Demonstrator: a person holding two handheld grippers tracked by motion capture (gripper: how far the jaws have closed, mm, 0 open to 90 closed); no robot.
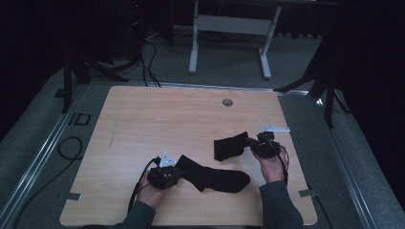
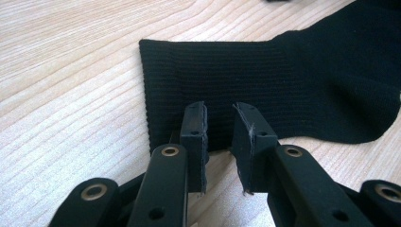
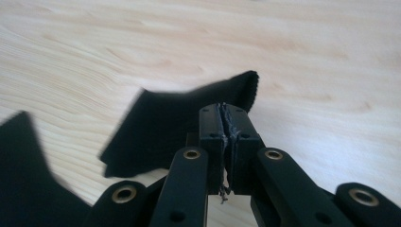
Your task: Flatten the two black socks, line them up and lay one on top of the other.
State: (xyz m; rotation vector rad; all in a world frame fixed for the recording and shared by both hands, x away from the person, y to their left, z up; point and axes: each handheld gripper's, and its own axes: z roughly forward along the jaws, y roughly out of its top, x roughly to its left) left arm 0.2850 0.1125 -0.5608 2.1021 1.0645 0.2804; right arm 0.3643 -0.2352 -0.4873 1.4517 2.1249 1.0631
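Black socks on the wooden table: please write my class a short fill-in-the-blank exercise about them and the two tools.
1. The right tool is ___ on the folded black knit sock.
2. The left tool has its jaws ___, poised at the flat black knit sock's cuff.
3. Both socks are coloured ___.
4. The light table is made of ___.

Missing words: shut; open; black; wood

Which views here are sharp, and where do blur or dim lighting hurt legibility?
High view: dim, with dark surroundings, so both black socks read as flat shapes on the table. Left gripper view: bright and sharp, ribbing clear on the flat sock. Right gripper view: the gripper is crisp, but the lifted sock has smeared edges.
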